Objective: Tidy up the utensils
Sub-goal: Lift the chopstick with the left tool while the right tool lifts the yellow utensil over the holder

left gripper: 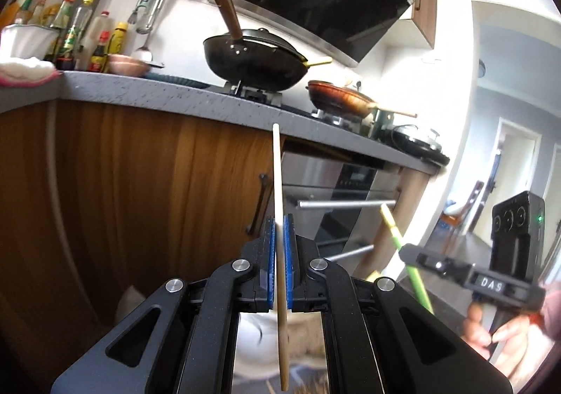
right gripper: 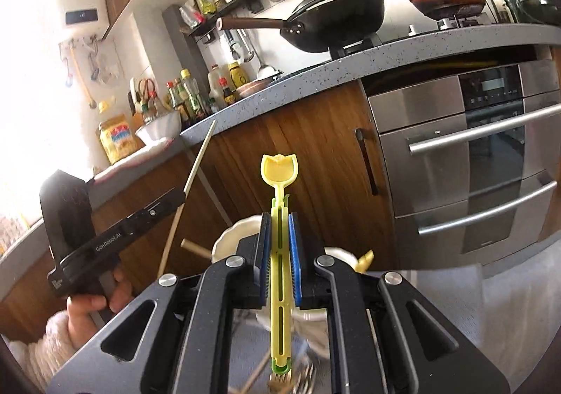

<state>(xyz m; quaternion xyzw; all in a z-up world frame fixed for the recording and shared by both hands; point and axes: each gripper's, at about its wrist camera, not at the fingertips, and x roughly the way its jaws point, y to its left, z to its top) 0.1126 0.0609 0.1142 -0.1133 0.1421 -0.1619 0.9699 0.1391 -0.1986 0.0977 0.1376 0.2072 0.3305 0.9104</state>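
Observation:
My left gripper (left gripper: 279, 218) is shut on a pale wooden chopstick (left gripper: 277, 176) that stands nearly upright between the blue pads, held in the air in front of the kitchen cabinets. My right gripper (right gripper: 279, 215) is shut on a yellow-green plastic utensil (right gripper: 279, 171) with a tulip-shaped head pointing up. In the left wrist view the right gripper (left gripper: 406, 252) shows at the right with the green utensil (left gripper: 413, 271). In the right wrist view the left gripper (right gripper: 180, 195) shows at the left with the chopstick (right gripper: 196, 166). Below lie a white dish (right gripper: 228, 236) and several utensils, blurred.
A grey countertop (left gripper: 168, 95) carries a black wok (left gripper: 256, 60), a brown pan (left gripper: 340, 97), sauce bottles (left gripper: 70, 32) and a white bowl (right gripper: 161, 125). A steel oven (right gripper: 466, 155) with bar handles sits under the hob. Wooden cabinet doors (left gripper: 122, 183) are straight ahead.

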